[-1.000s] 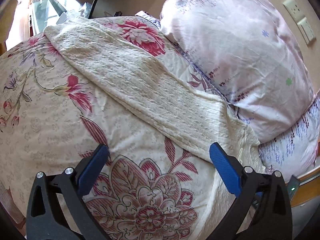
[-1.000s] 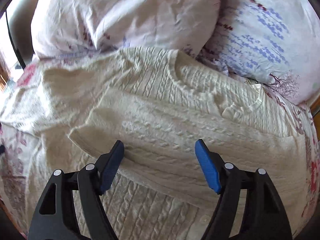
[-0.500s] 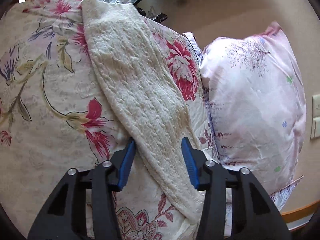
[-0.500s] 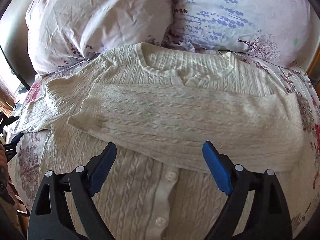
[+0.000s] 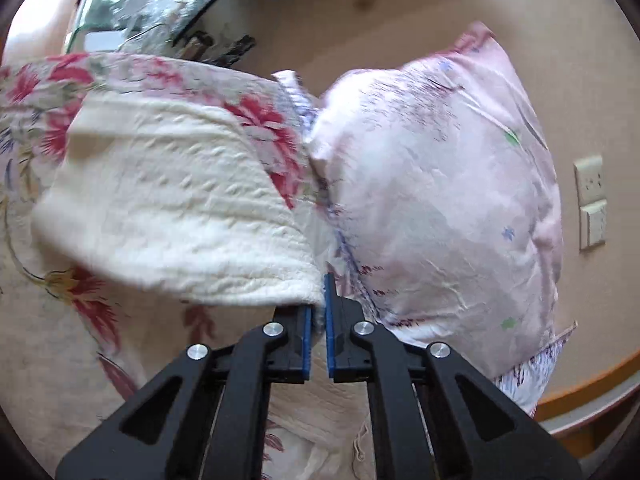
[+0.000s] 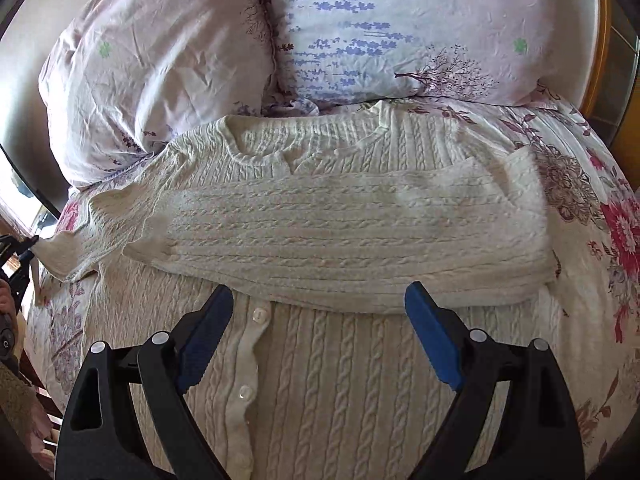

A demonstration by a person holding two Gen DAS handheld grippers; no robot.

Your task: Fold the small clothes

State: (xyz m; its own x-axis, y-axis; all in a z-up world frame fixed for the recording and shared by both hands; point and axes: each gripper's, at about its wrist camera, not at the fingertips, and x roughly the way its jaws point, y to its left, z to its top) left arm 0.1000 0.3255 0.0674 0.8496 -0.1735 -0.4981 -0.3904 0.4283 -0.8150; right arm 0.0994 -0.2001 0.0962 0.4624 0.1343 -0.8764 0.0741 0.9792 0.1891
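A cream cable-knit cardigan (image 6: 320, 360) lies flat on the floral bedspread (image 6: 592, 208), buttons up, collar toward the pillows. One sleeve (image 6: 352, 240) is folded across its chest. My right gripper (image 6: 320, 332) is open and empty, hovering above the cardigan's button placket, just below the folded sleeve. My left gripper (image 5: 318, 328) is shut on the other sleeve (image 5: 172, 208) and holds it lifted off the bed; the sleeve hangs to the left of the jaws. That left gripper also shows at the right wrist view's left edge (image 6: 20, 256), holding the sleeve end.
Two pale floral pillows (image 6: 160, 64) (image 6: 400, 32) lean at the head of the bed, close behind the collar. The pink pillow (image 5: 432, 200) also fills the right of the left wrist view. A wall socket (image 5: 592, 200) and wooden bed frame (image 5: 580, 392) lie beyond.
My left gripper closed on the unfolded sleeve and raised it from the bedspread. My right gripper drew back from the folded sleeve toward the cardigan's lower front, staying open.
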